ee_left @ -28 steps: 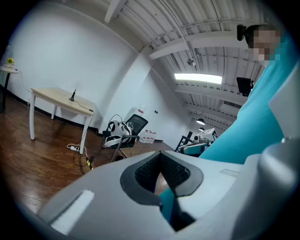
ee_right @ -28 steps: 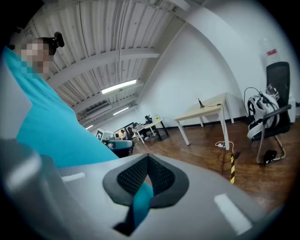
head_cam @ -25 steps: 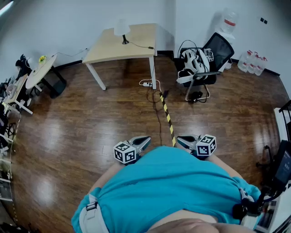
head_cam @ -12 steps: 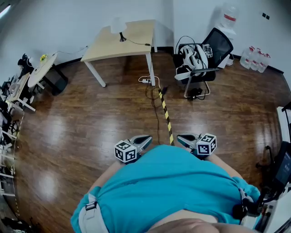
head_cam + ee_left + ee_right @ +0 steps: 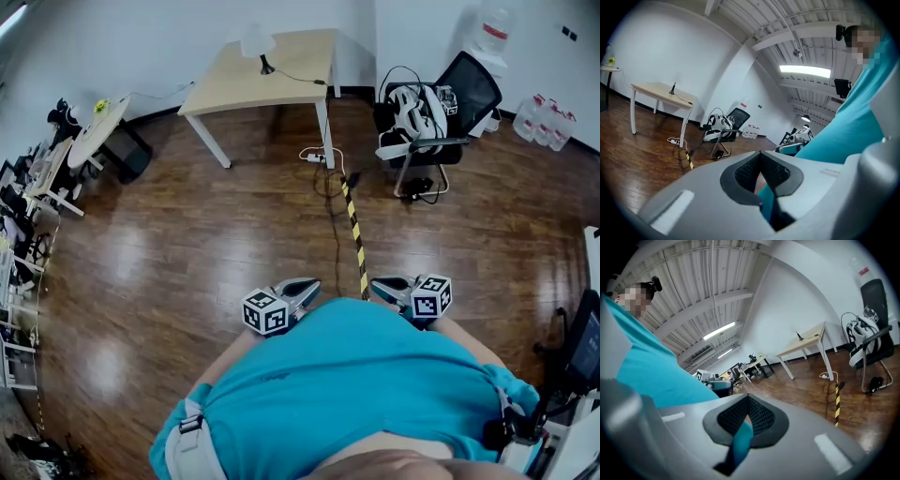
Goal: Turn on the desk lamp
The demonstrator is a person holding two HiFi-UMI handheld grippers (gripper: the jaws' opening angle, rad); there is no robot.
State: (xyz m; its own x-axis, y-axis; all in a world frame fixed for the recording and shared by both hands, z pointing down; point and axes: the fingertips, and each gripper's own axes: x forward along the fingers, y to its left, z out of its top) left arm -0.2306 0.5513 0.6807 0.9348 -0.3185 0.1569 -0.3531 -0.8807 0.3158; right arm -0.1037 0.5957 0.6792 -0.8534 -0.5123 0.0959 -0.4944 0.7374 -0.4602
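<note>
The desk lamp (image 5: 256, 42), white shade on a dark stem, stands at the far edge of a light wooden table (image 5: 281, 80) across the room. A cord runs from it over the tabletop. Both grippers are held close against the person's teal shirt, far from the table. My left gripper (image 5: 312, 284) is shut with nothing in it, and so is my right gripper (image 5: 376, 282). In the left gripper view the jaws (image 5: 760, 153) meet at a point, with the table (image 5: 656, 90) far off at left. The right gripper view shows its jaws (image 5: 748, 396) shut and the table (image 5: 806, 344) in the distance.
A yellow-black floor strip (image 5: 354, 230) and cable lead to a power strip (image 5: 315, 157) by the table leg. A black office chair (image 5: 436, 117) piled with gear stands right of the table. Water bottles (image 5: 546, 122) line the right wall; cluttered small tables (image 5: 89, 136) stand left.
The head view has shifted, so the table and lamp now sit a little further right in the picture. Both grippers stay shut at the body.
</note>
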